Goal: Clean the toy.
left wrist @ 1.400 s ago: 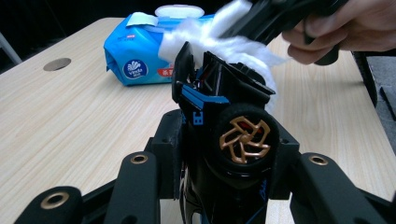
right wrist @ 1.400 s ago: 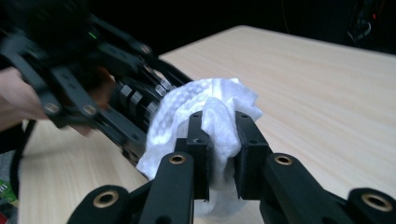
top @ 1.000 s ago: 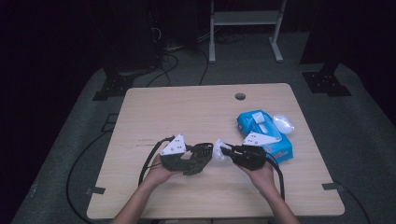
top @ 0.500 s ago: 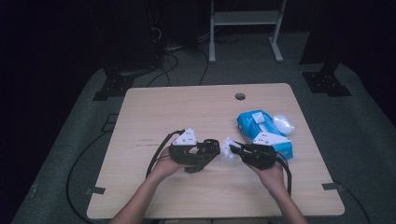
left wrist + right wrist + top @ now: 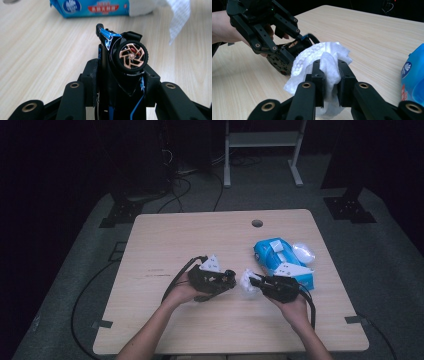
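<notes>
My left gripper (image 5: pixel 226 280) is shut on a black toy car (image 5: pixel 130 53) with blue stripes and a copper-spoked wheel, held nose-out between the jaws (image 5: pixel 121 75). My right gripper (image 5: pixel 256 283) is shut on a crumpled white tissue (image 5: pixel 322 56), its jaws (image 5: pixel 329 68) pinching the wad. The tissue (image 5: pixel 246 281) touches the toy car (image 5: pixel 284 58) at the front middle of the table, and the left gripper (image 5: pixel 262 27) faces it from the left in the right gripper view.
A blue pack of wipes (image 5: pixel 280 261) lies behind the right gripper, with a clear plastic piece (image 5: pixel 304 252) at its far side. The wooden table (image 5: pixel 200 240) has a cable hole (image 5: pixel 257 223). Cables trail off the left edge.
The left gripper with the toy car has moved right, closing the gap to the tissue. The right gripper has stayed about where it was.
</notes>
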Demonstrator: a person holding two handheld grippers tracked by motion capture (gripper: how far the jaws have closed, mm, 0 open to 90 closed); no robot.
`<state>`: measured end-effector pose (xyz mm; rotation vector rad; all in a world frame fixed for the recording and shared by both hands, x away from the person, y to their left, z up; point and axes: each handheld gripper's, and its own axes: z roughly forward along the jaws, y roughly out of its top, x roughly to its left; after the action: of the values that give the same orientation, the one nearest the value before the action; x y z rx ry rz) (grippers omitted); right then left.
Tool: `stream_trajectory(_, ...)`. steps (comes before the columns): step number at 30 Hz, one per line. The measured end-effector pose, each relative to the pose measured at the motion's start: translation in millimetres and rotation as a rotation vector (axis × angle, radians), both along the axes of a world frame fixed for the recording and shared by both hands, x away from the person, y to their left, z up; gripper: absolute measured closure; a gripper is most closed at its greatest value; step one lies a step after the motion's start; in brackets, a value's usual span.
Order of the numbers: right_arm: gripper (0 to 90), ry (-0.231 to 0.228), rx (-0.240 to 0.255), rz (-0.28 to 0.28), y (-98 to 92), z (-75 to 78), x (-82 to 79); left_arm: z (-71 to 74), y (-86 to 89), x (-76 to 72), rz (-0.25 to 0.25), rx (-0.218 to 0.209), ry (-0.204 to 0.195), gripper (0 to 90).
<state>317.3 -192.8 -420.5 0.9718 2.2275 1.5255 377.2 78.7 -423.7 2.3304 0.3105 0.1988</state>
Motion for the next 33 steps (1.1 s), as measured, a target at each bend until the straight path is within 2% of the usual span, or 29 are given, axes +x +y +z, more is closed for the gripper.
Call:
stream_trajectory(4,77.8,0.011,-0.003,0.003,1.2,-2.7,0.9,-5.7,-1.2,0.7,0.002,0.064,0.007,57.5)
stream_trajectory(15,77.8,0.011,-0.008,0.013,4.4,-3.9,0.5,-10.4,-4.8,2.1,0.002,0.176,0.003,57.7)
stream_trajectory(20,77.8,0.018,-0.011,0.018,7.2,-5.6,1.0,-9.4,-3.2,1.9,-0.003,0.161,0.004,56.6)
stream_trajectory(26,77.7,0.026,-0.022,0.032,12.4,-8.6,2.4,-8.2,4.3,0.3,0.008,0.147,0.008,45.7)
stream_trajectory(28,77.7,0.029,-0.027,0.039,15.4,-9.8,3.1,-7.4,8.5,-1.9,-0.004,0.124,0.002,44.9)
stream_trajectory(29,77.7,0.033,-0.030,0.041,16.9,-10.1,3.2,-6.5,11.9,-3.3,-0.011,0.096,0.003,44.8)
stream_trajectory(33,77.8,0.034,-0.035,0.063,27.5,-9.7,5.7,-6.1,22.0,-10.9,-0.005,0.051,-0.017,41.9)
